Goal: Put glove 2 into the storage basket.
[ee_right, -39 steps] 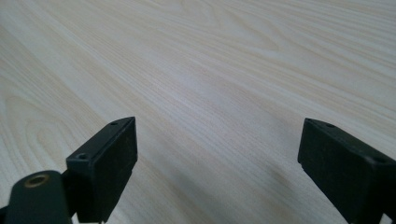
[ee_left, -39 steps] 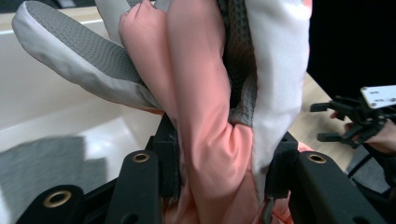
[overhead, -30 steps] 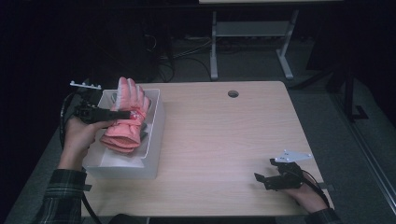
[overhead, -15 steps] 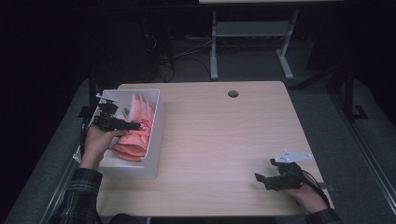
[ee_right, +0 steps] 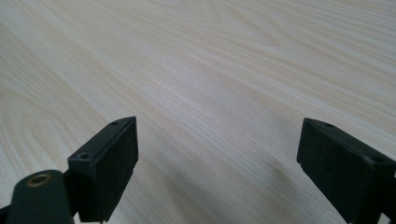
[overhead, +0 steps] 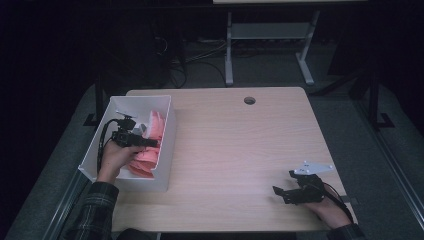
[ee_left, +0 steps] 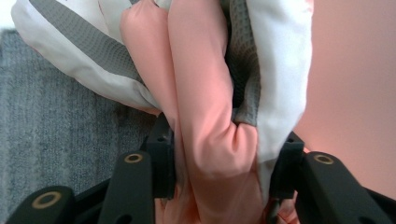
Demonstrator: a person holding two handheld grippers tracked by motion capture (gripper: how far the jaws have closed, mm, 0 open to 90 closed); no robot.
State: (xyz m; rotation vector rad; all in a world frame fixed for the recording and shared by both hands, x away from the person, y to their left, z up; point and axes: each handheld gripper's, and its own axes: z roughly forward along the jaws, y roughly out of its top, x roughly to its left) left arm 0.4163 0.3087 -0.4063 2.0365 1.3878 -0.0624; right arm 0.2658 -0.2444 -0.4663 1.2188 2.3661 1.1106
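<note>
High view: left gripper [overhead: 150,143] reaches level over bin [overhead: 167,150], pinching pink glove [overhead: 150,157]

Table [overhead: 235,150]: light wood, centre frame | cable hole [overhead: 249,100]: round, upper centre of tabletop | metal stand [overhead: 267,45]: grey, top centre, on dark floor behind table

Pink padded glove [overhead: 150,145] with white and grey textured panels [ee_left: 275,60] is lying crumpled inside the white bin [overhead: 167,150] at the table's left edge, fingers pointing far, bunched folds sitting between the left gripper's [overhead: 142,142] jaws.
</note>
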